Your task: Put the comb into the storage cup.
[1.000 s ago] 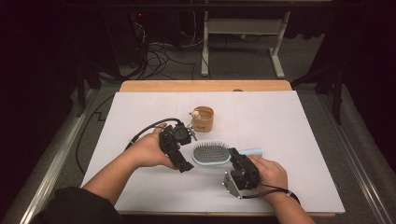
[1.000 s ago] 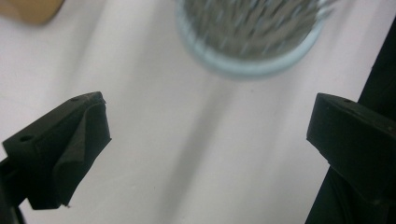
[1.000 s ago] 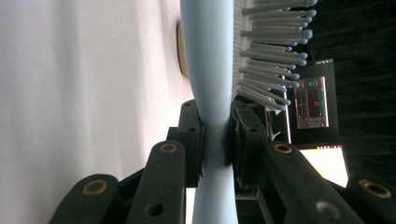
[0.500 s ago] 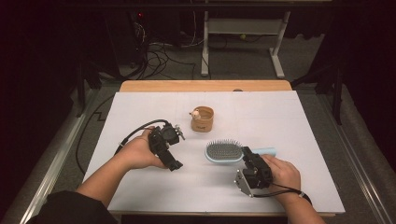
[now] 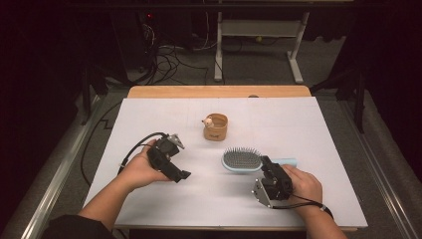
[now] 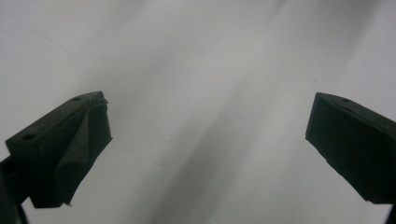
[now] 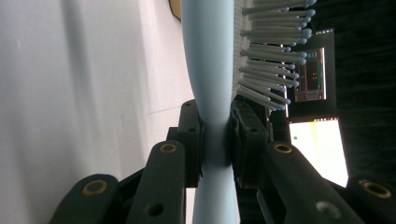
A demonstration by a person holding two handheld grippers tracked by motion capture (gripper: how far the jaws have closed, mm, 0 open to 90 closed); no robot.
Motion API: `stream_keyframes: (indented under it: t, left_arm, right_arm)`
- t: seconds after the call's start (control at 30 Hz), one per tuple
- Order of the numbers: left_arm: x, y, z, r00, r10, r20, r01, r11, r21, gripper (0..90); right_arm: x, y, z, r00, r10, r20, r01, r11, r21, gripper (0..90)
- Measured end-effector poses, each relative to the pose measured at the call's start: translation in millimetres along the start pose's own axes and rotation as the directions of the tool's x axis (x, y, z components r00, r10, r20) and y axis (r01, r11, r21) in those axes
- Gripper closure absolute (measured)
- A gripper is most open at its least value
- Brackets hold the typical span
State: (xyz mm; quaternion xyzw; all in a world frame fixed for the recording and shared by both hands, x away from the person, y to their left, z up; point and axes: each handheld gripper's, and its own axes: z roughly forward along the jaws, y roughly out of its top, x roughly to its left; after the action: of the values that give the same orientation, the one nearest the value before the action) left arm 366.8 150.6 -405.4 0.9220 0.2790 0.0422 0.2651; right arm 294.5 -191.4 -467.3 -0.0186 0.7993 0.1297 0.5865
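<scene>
**Pale blue brush clamped at the neck, other gripper standing by**

Pale blue plastic sits squeezed between the right gripper's (image 7: 217,135) jaws: in the right gripper view both pads press on the narrow neck of the brush (image 7: 210,56), just below where the bristles begin. From above, the brush (image 5: 242,160) lies on the white table (image 5: 318,129) at its near right, bristles up, its handle pointing right and running under the right gripper (image 5: 264,165), which comes at it from the person's side. Whether the head rests on the table or is held just off it I cannot tell.

The left gripper (image 5: 183,174) is well apart from the brush, on the near left of the table. Its jaws stand wide apart with nothing between them; the left gripper view looks past them onto bare white table (image 6: 205,93). A small tan cup (image 5: 215,127) with a little figure at its rim stands farther back near the middle, apart from both grippers.

My reading is that the grasp on the brush is made and the carrying step is in hand. The cup is the likeliest place for it, though that is a guess. If so, the next move calls for lifting the brush clear, swinging it back toward the cup, and tipping it so one end goes in. The grip is on a slim, smooth neck, so the brush may pivot between the pads; a slow lift would help. The left gripper could steady the cup, which looks light enough to tip.
</scene>
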Motion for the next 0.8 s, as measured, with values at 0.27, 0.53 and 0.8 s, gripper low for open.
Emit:
stream_keyframes:
  t: [0.27, 0.53, 0.8]
  left_arm:
    - [5.9, -25.0, -3.7, 0.9964, -0.078, -0.032, 0.067, 0.9642, -0.256, 0.8]
    - [6.7, -45.5, -2.3, 0.9925, -0.116, -0.039, 0.088, 0.8967, -0.434, 0.9]
    - [6.4, -59.2, 6.5, 0.9923, -0.120, -0.030, 0.090, 0.8674, -0.489, 2.0]
  right_arm:
    - [-1.2, 1.7, -0.1, 0.9988, 0.049, -0.003, -0.049, 0.999, -0.005, 77.4]
    - [-7.4, 0.8, -2.0, 0.9924, 0.123, 0.003, -0.123, 0.992, -0.013, 77.4]
    - [-9.0, 2.2, -4.1, 0.9839, 0.179, -0.002, -0.179, 0.984, -0.022, 77.4]
